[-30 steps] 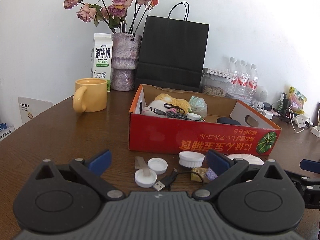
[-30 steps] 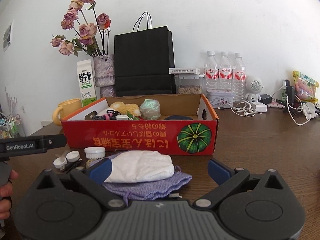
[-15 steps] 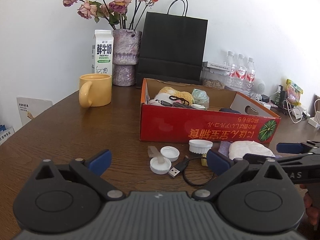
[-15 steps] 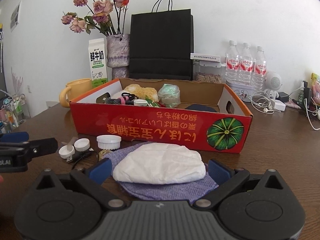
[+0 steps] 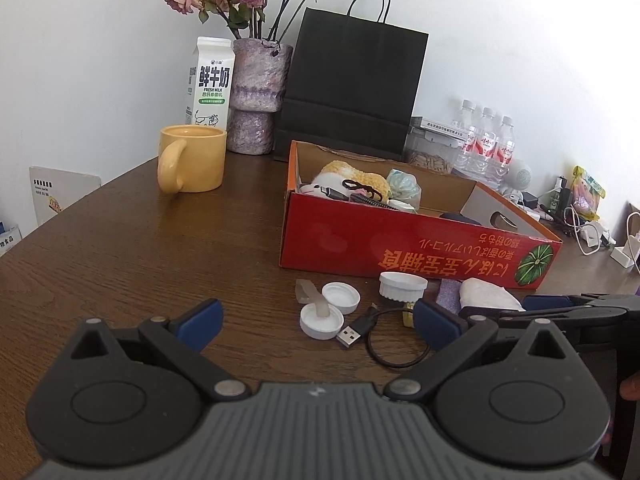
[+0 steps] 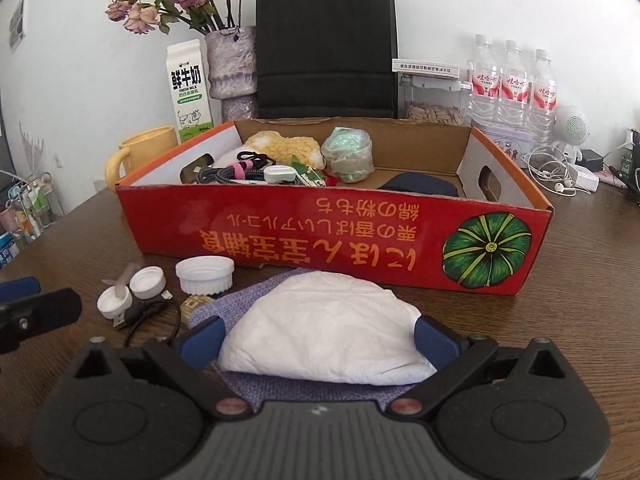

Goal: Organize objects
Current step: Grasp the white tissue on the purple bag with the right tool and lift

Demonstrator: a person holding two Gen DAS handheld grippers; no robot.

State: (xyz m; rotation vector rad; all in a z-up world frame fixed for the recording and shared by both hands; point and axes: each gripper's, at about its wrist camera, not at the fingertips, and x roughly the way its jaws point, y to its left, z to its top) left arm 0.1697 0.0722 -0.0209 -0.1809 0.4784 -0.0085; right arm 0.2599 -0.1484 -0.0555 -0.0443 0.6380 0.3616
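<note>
A red cardboard box [image 6: 332, 236] stands on the brown table and holds a yellow knitted item, cables, a green wrapped ball and a dark pouch. In front of it a white folded cloth [image 6: 324, 332] lies on a purple knitted mat [image 6: 248, 296]. My right gripper [image 6: 318, 338] is open, its blue fingers on either side of the cloth. My left gripper [image 5: 316, 322] is open and empty above the table, near two white caps [image 5: 340, 298], a ribbed white lid [image 5: 402, 285] and a black USB cable [image 5: 360, 330]. The box also shows in the left wrist view [image 5: 416, 248].
A yellow mug [image 5: 190, 158], a milk carton [image 5: 210, 84], a vase of dried roses [image 5: 258, 96] and a black paper bag [image 5: 352, 88] stand behind the box. Water bottles [image 6: 512, 84], a small white fan and cables sit at the back right.
My right gripper has moved forward and down, so the white cloth now lies between its fingers. My left gripper has drawn back and left from the small items.
</note>
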